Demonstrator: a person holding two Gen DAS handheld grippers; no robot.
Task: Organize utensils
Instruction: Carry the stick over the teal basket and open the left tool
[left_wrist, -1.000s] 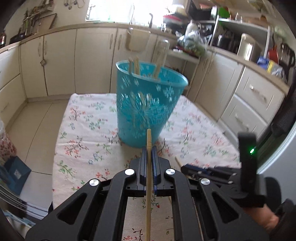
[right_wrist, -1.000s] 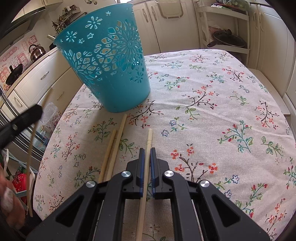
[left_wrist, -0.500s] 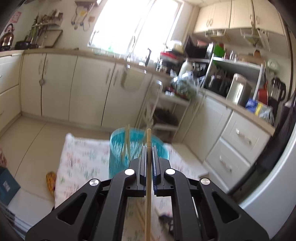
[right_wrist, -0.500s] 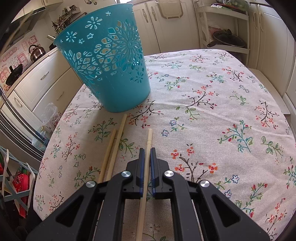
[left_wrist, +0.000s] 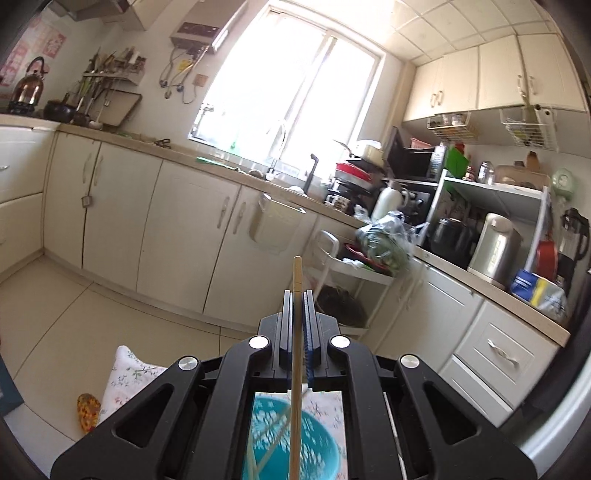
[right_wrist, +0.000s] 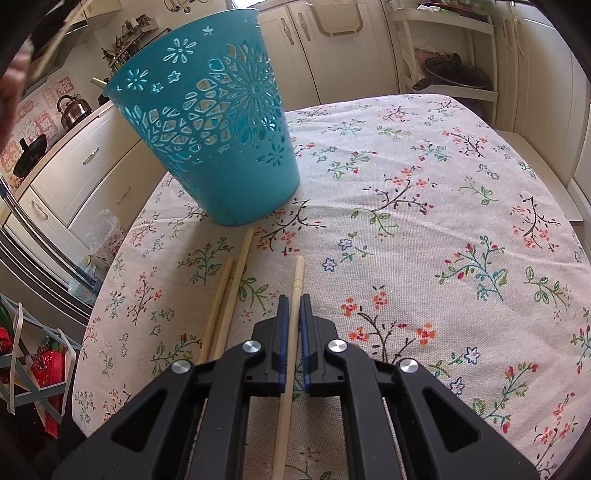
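My left gripper (left_wrist: 297, 295) is shut on a wooden chopstick (left_wrist: 296, 332) and holds it upright high above the teal perforated basket (left_wrist: 314, 435), whose open top shows below the jaws with chopsticks inside. My right gripper (right_wrist: 291, 301) is shut on a pale chopstick (right_wrist: 295, 291) lying low over the floral tablecloth (right_wrist: 424, 221). The basket (right_wrist: 218, 129) stands ahead and to the left of it. Two more chopsticks (right_wrist: 229, 291) lie on the cloth just left of the right gripper.
Kitchen cabinets (left_wrist: 177, 221), a sink counter and a white trolley (left_wrist: 354, 266) lie beyond the table. The table's left edge (right_wrist: 110, 266) drops off near the loose chopsticks. A shelf rack with pots (right_wrist: 454, 70) stands behind the table.
My left gripper has risen and tilted up with its chopstick, from table level in front of the basket to above its open top. The right gripper has stayed still.
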